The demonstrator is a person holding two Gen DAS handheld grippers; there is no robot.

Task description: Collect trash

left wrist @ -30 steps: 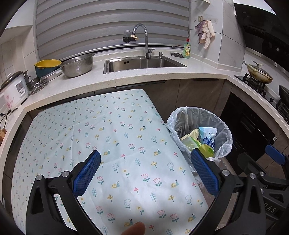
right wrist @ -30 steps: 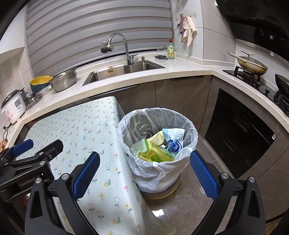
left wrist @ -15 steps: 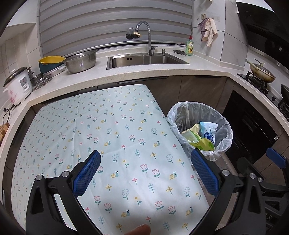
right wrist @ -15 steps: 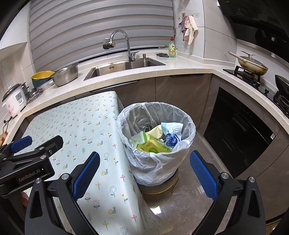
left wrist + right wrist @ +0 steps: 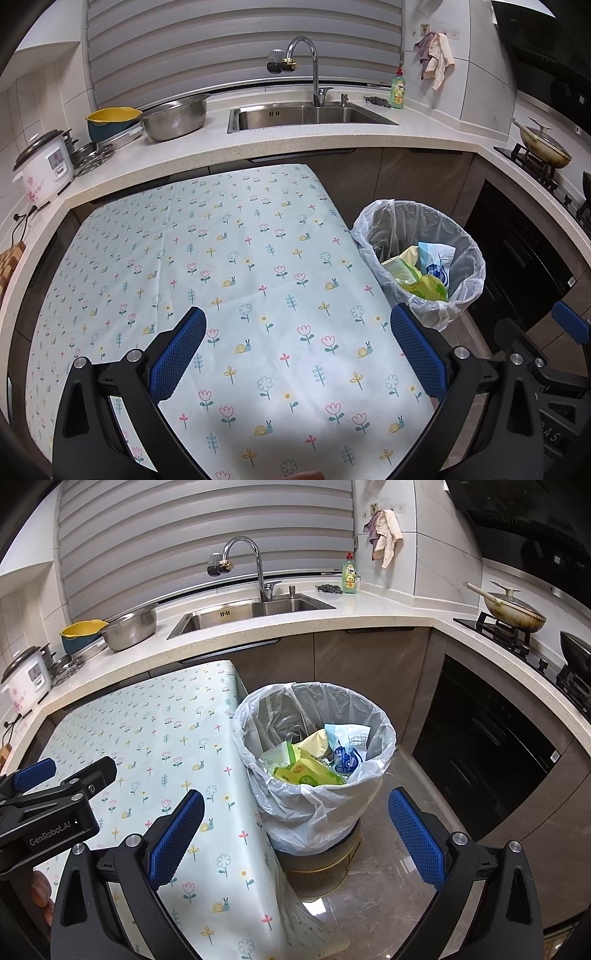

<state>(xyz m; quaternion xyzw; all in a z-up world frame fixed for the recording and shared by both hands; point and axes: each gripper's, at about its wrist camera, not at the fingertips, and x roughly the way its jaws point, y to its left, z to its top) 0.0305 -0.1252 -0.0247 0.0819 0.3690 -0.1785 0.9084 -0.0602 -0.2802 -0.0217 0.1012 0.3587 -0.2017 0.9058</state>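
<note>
A trash bin (image 5: 314,808) lined with a clear plastic bag stands on the floor at the table's right edge. It also shows in the left wrist view (image 5: 461,295). Inside lie green and yellow wrappers (image 5: 306,771) and a blue and white packet (image 5: 345,751). My right gripper (image 5: 295,834) is open and empty, held above and in front of the bin. My left gripper (image 5: 297,358) is open and empty above the table with the floral cloth (image 5: 240,280). No trash shows on the cloth.
A kitchen counter (image 5: 295,144) wraps around the back with a sink (image 5: 310,116), a metal colander (image 5: 173,116), a yellow bowl (image 5: 110,118) and a rice cooker (image 5: 44,166). A stove with a pan (image 5: 513,609) and dark oven doors (image 5: 480,753) stand on the right.
Both grippers have pulled back and risen, so the table and the bin look farther away and smaller. Both stayed open and empty.
</note>
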